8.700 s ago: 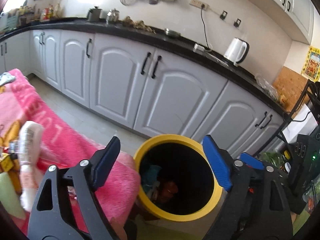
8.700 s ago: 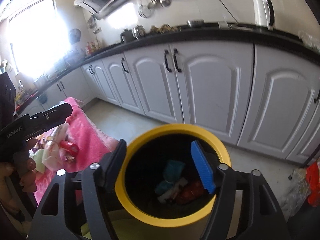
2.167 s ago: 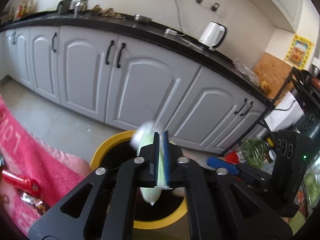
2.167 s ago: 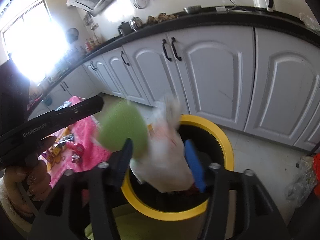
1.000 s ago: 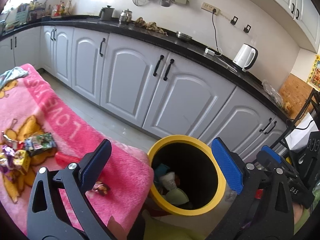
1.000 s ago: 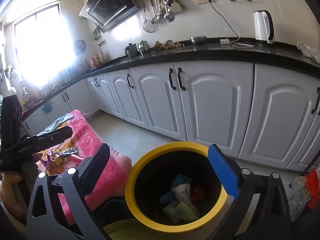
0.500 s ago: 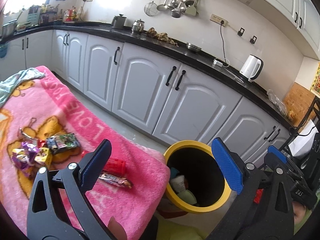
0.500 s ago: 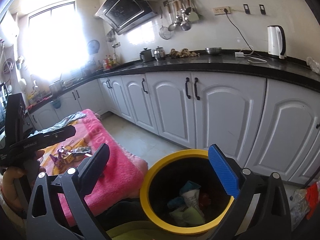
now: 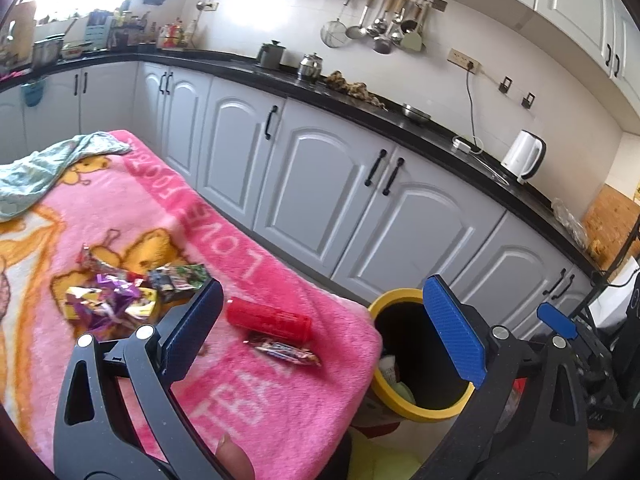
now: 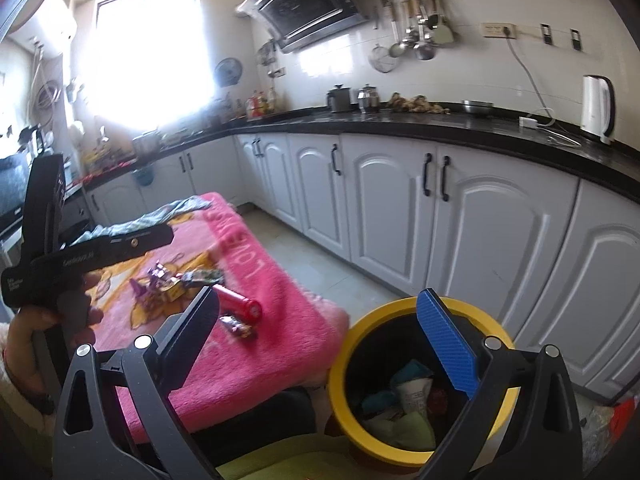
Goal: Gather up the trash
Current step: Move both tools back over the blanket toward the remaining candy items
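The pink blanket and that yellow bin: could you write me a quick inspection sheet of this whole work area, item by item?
Surface: pink blanket with cartoon print.
Job's things: red tube, candy bar wrapper and a heap of crumpled wrappers lie on the blanket; yellow bin beside it already holds trash.
Clutter: teal cloth on the blanket's far end.
Grippers: left gripper open, empty; right gripper open, empty, above the bin.
Cables: a cord runs from the wall socket down to the black counter.
Surroundings: white cabinets, white kettle, hanging utensils, range hood.
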Action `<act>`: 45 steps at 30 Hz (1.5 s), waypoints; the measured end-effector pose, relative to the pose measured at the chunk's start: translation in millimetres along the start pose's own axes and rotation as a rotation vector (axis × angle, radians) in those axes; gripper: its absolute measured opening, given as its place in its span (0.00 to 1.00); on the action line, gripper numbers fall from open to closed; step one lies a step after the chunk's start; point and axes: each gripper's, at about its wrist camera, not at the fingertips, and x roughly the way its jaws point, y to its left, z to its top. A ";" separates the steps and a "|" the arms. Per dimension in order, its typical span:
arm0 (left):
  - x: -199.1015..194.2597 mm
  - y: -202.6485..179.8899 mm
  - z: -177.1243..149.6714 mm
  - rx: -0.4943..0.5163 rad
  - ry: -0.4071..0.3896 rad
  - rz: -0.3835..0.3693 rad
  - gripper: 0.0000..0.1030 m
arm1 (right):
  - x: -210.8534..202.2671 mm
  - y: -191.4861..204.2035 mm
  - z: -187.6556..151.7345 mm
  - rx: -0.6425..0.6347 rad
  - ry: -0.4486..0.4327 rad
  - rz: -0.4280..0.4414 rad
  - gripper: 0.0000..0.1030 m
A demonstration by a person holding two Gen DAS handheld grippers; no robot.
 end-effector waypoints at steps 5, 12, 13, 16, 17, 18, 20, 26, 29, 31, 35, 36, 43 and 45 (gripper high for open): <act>-8.7 15.6 -2.1 -0.015 -0.010 0.026 0.89 | 10.3 23.7 -0.9 -0.039 0.026 0.044 0.93; -19.9 44.6 -5.2 -0.048 -0.019 0.072 0.89 | 25.6 54.2 -8.1 -0.106 0.069 0.100 0.93; -20.9 48.4 -5.1 -0.054 -0.020 0.078 0.89 | 28.7 58.6 -9.1 -0.114 0.077 0.107 0.93; -25.1 63.2 -6.2 -0.076 -0.024 0.100 0.89 | 39.5 69.7 -11.9 -0.129 0.107 0.129 0.93; -26.2 67.1 -6.5 -0.080 -0.025 0.107 0.89 | 44.5 74.1 -13.4 -0.137 0.120 0.136 0.93; -27.9 73.3 -7.0 -0.087 -0.028 0.119 0.89 | 48.9 76.4 -14.2 -0.144 0.128 0.139 0.93; -29.8 81.8 -7.6 -0.099 -0.030 0.134 0.89 | 57.6 83.6 -16.4 -0.160 0.145 0.146 0.93; -34.4 111.1 -14.3 -0.124 -0.018 0.181 0.89 | 82.5 98.6 -22.1 -0.187 0.186 0.157 0.93; -30.8 126.1 -20.9 -0.140 0.002 0.202 0.89 | 94.5 101.2 -24.6 -0.189 0.208 0.163 0.93; -27.4 135.6 -25.7 -0.155 0.013 0.214 0.89 | 105.2 103.6 -27.0 -0.197 0.223 0.160 0.93; -17.7 153.5 -35.0 -0.175 0.032 0.229 0.89 | 124.1 104.9 -31.8 -0.207 0.253 0.156 0.93; -15.3 157.2 -36.8 -0.180 0.035 0.228 0.89 | 129.3 105.1 -33.5 -0.209 0.261 0.155 0.93; -2.7 176.7 -45.1 -0.210 0.026 0.189 0.89 | 155.1 101.1 -41.9 -0.198 0.303 0.145 0.93; -0.1 177.1 -44.6 -0.205 0.022 0.175 0.81 | 159.8 100.0 -42.8 -0.191 0.309 0.147 0.93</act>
